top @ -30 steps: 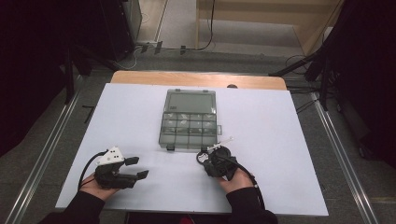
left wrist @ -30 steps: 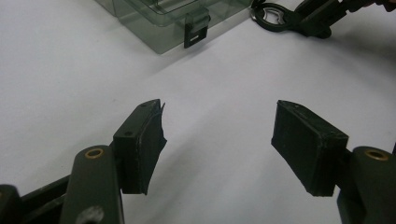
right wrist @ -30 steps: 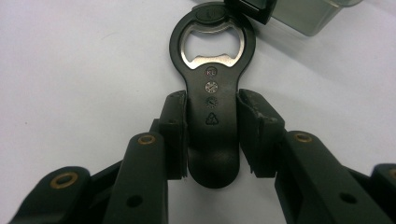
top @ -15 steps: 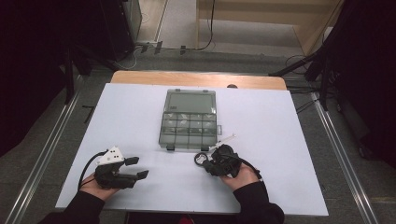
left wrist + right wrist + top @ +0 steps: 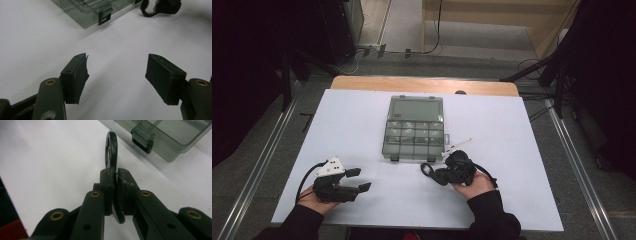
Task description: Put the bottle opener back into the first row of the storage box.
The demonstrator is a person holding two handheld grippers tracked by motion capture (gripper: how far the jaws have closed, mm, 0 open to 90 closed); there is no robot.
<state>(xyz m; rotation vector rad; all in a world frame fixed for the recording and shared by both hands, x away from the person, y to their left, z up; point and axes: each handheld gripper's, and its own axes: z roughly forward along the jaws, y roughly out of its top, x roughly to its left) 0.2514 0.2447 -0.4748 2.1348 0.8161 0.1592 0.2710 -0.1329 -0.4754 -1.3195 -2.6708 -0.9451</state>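
The right gripper [image 5: 434,175] lies low over the white desk [image 5: 522,150], just in front of the box [image 5: 414,129], with its fingers [image 5: 108,185] clenched on a black ring [image 5: 111,150]; they have just been closing, and the ring sits between the pads; in the right gripper view the ring stands on edge, its upper loop rising clear beyond the fingertips and its lower rim showing below the pads; in the high view the ring shows as a small dark loop at the gripper's left tip, just short of the box's near edge and apart from it; the right hand [image 5: 472,185] grasps the gripper from behind, a dark sleeve reaching in from the bottom edge. The box is clear grey plastic, lid down, with small compartments in its near half and one large one at the far end; two dark latches [image 5: 142,142] sit on its near wall; it rests mid-desk. The left gripper [image 5: 360,180] rests near the desk's front left, well apart from the box, its fingers [image 5: 75,77] released and spread wide with bare desk between them; the left hand [image 5: 319,195] holds it, and a black cable [image 5: 307,175] loops from its back; in the left gripper view the box's corner and a latch show at the top, with the ring [image 5: 147,11] and the right gripper's tip beyond.
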